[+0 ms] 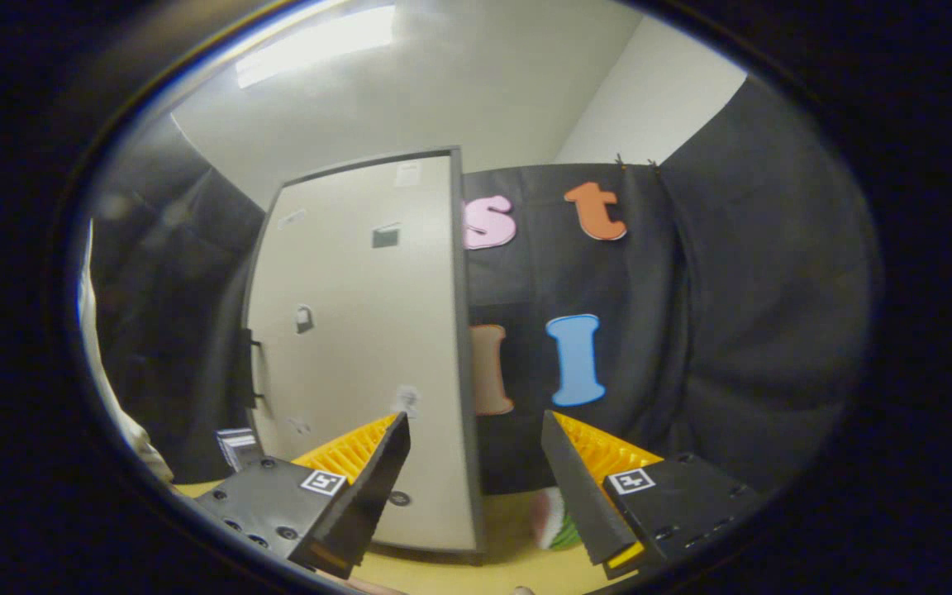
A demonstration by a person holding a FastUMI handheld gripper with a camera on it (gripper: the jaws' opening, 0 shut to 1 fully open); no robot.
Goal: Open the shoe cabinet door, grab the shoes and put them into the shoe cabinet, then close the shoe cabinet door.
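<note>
The claw (476,471) was spread wide with nothing between its fingers, raised and looking toward the tall pale cabinet with dark edging (360,347) that stood on the yellowish wooden counter (509,570) just ahead of the left finger. Its flat front door panel (377,289) appeared to lie flush with the frame, and a slim dark handle (249,368) sat on the far edge of the cabinet, beyond and outward of the left finger. Low down, just beyond the right finger and tucked behind its inner edge, lay something small in white, pink and green (557,521), possibly the shoe, though too little of it was visible to be sure. Whether any shoes were inside the cabinet could not be told with the door shut, so the scene suited either a door waiting to be opened or one closed after the shoes went in. If the handle was to be worked, I judged it best to swing the claw across to that dark bar, keep the fingers apart until they straddled it, then pinch squarely and pull along the door's arc rather than straight back.
</note>
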